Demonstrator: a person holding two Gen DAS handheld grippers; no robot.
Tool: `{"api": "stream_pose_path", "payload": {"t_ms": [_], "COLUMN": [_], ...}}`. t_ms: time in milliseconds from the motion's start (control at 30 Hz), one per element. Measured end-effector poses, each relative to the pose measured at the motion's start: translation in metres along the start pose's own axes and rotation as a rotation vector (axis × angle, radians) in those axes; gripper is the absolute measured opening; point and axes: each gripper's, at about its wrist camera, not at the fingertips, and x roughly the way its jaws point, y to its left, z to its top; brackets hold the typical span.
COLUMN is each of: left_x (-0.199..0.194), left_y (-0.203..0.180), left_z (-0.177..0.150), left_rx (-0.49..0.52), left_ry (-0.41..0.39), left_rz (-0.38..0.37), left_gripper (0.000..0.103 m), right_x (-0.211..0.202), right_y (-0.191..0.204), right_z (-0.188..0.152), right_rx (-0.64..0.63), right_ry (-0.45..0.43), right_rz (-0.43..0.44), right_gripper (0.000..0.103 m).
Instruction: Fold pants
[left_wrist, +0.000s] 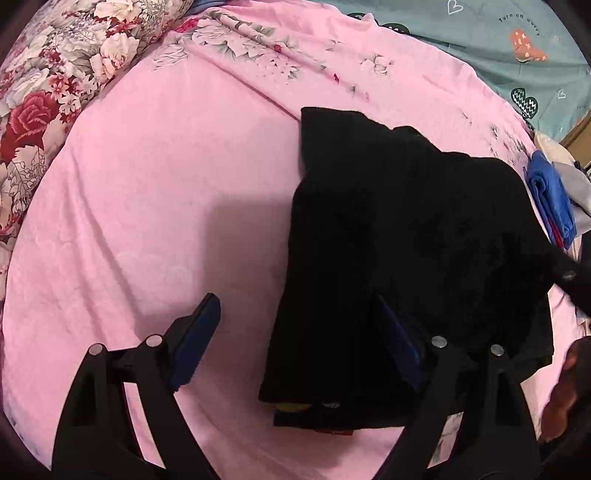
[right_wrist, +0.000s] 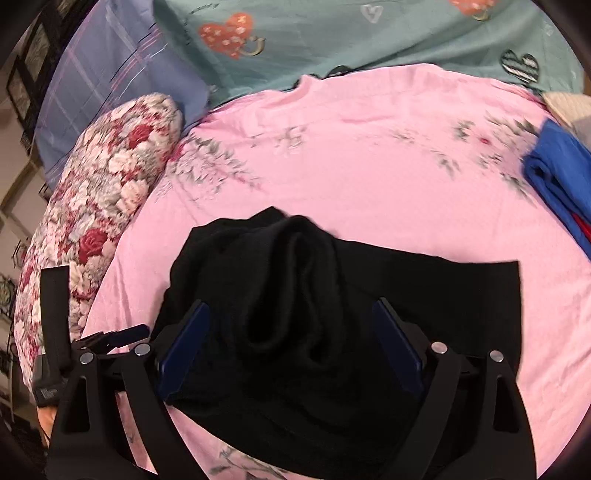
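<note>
Black pants (left_wrist: 406, 229) lie folded in a thick bundle on the pink sheet (left_wrist: 166, 184). In the left wrist view my left gripper (left_wrist: 295, 325) is open, its left finger over bare sheet and its right finger over the bundle's left part. In the right wrist view the pants (right_wrist: 332, 295) lie bunched with rumpled folds in the middle, and my right gripper (right_wrist: 291, 328) is open just above them, one finger on each side of the folds. Nothing is held. Part of the other gripper (right_wrist: 55, 314) shows at the left edge.
A floral quilt roll (left_wrist: 48, 92) lies along the left, also in the right wrist view (right_wrist: 103, 192). A folded blue garment (left_wrist: 550, 199) sits at the right edge of the bed, also seen from the right wrist (right_wrist: 557, 181). A teal heart-print cover (right_wrist: 351, 40) lies beyond.
</note>
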Motion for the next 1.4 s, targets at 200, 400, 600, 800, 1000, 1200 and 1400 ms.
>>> {"api": "stream_pose_path", "payload": {"t_ms": [200,400,600,800,1000,1200,1400], "left_x": [-0.001,-0.012,-0.044,-0.058,-0.016,-0.024,-0.033], "left_y": [0.005,0.011,0.030,0.023,-0.026,-0.035,-0.064], "left_z": [-0.001,-0.005,0.000,0.004,-0.005,0.005,0.049], "left_rx": [-0.031,-0.073,-0.120,-0.107,0.027,0.045,0.027], "left_ry": [-0.001,0.000,-0.074,-0.103,-0.006,-0.034,-0.107], "left_rz": [-0.027,-0.046,-0.027,-0.069,-0.050,0.001,0.021], "left_gripper": [0.088,0.088,0.088,0.088,0.088,0.088,0.089], "right_x": [0.038,0.015,-0.025,-0.109,-0.056,-0.082,-0.083], "right_y": [-0.003,-0.014,0.000,-0.044,-0.145,-0.151,-0.121], "right_z": [-0.011,-0.015,-0.009,-0.015,-0.057,-0.048,-0.003], "right_rx": [0.000,0.089,0.043,0.072,0.303,0.199,0.063], "right_ry": [0.078,0.020,-0.076,-0.276,0.002,-0.123,-0.191], "right_rz": [0.002,0.180,0.325,0.344,-0.005,-0.069,-0.075], "right_gripper": [0.067,0.020,0.019,0.018,0.034,0.052,0.034]}}
